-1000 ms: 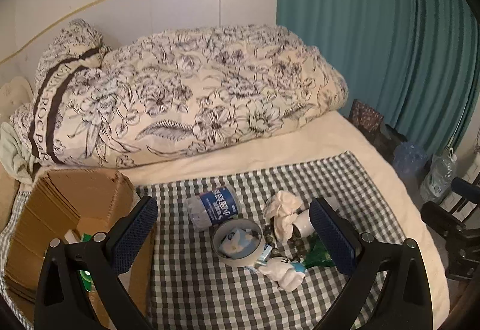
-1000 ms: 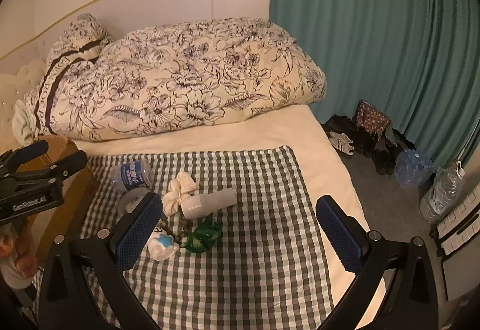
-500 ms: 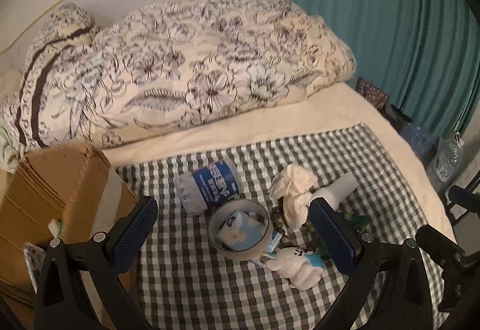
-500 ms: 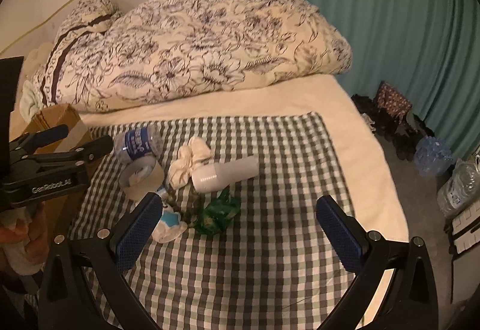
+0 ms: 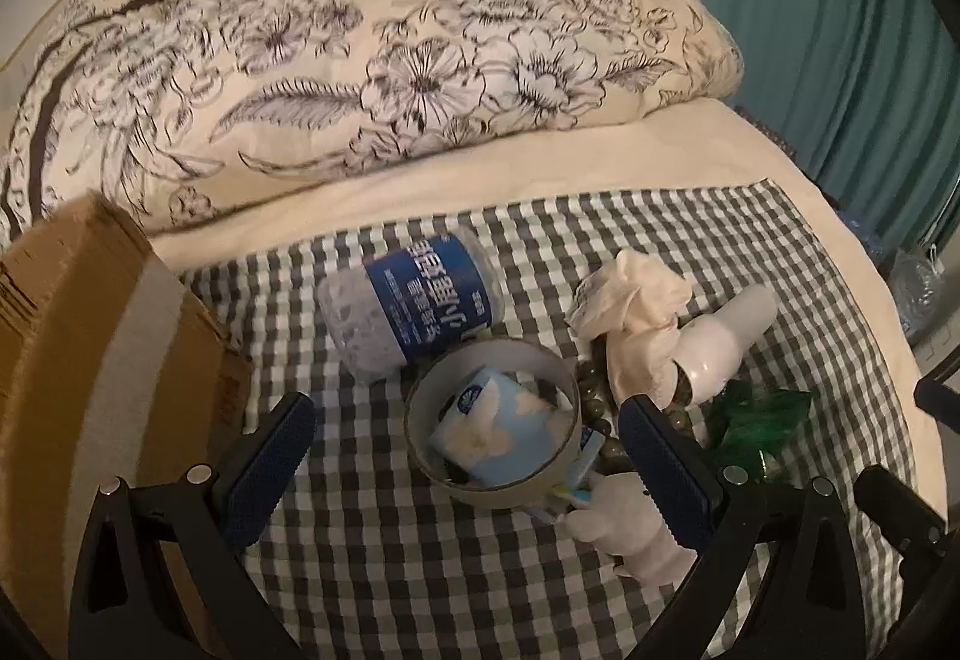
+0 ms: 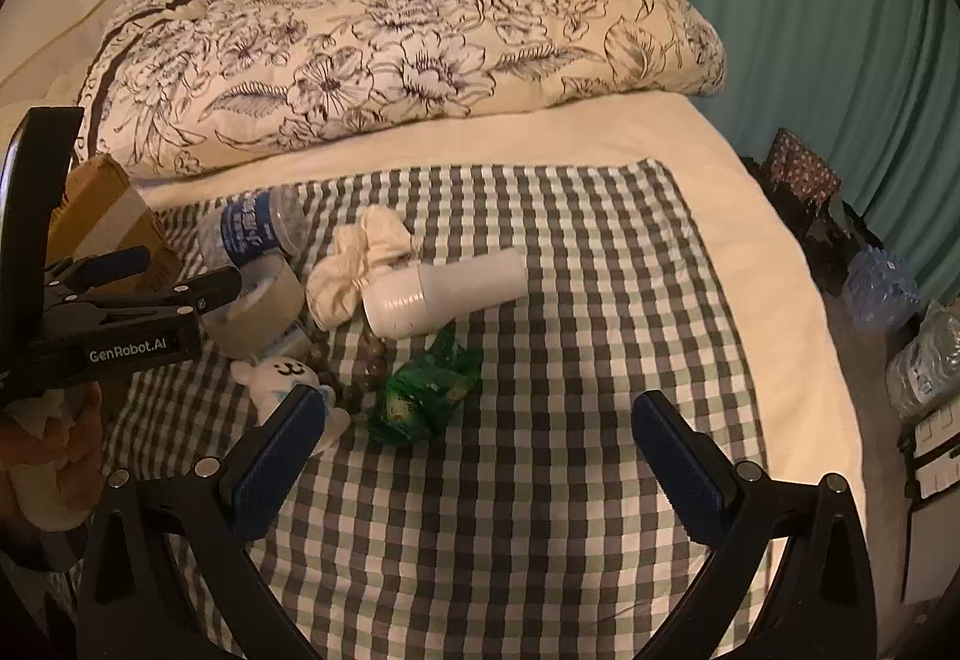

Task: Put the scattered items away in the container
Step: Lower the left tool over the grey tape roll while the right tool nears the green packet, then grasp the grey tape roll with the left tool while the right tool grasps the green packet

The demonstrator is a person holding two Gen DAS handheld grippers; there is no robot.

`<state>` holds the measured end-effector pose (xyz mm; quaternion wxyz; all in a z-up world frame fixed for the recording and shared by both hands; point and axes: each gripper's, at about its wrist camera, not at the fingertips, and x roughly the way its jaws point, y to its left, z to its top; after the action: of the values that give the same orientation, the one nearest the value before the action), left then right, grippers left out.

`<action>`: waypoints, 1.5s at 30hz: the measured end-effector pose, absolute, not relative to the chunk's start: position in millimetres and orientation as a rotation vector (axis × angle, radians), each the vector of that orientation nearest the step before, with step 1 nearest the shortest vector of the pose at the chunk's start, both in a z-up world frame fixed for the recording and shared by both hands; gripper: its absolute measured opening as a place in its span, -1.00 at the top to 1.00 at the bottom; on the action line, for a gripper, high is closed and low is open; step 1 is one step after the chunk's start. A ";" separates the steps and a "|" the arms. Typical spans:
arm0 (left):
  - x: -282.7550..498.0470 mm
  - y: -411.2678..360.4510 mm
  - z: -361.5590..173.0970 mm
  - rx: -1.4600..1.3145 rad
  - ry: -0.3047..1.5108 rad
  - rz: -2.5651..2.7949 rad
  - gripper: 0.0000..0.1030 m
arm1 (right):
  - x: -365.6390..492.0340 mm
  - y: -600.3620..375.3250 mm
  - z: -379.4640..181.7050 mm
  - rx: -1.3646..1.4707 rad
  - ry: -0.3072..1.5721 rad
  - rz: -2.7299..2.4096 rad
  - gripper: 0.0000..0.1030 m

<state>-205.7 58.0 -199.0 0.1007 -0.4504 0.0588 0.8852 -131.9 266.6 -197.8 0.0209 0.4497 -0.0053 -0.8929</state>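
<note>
Left wrist view: the left gripper (image 5: 465, 471) hangs released, jaws straddling the tape roll (image 5: 492, 423) at lower centre. Right gripper (image 6: 477, 459), also released, hovers over checked cloth (image 6: 540, 480).

"GenRobot.AI" is printed on the left claw (image 6: 156, 279).

the left wrist view is taken from low over the checked cloth (image 5: 420, 570), close to the tape roll (image 5: 492, 429), facing the duvet (image 5: 420, 48) and curtain (image 5: 840, 30). the right wrist view is set farther back and to the right, facing the same way. the tape roll (image 6: 264, 309), water bottle (image 6: 252, 228) and cardboard box (image 6: 114, 216) are shared.
</note>
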 end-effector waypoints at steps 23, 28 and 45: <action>-239.2 56.1 -251.0 -1.498 0.052 2.515 -1.00 | -159.9 255.9 -241.3 1.471 0.004 -2.727 -0.99; -244.5 56.4 -263.7 -1.529 0.037 2.490 -1.00 | -165.3 258.3 -250.8 1.483 -0.015 -2.728 -0.95; -237.6 51.2 -250.3 -1.475 0.017 2.525 -0.64 | -160.6 237.6 -253.8 1.464 0.086 -2.659 0.19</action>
<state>-237.6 51.2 -250.3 0.1084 -0.5013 0.0059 0.8584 -160.6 237.6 -253.8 0.0522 0.4815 0.0281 -0.8744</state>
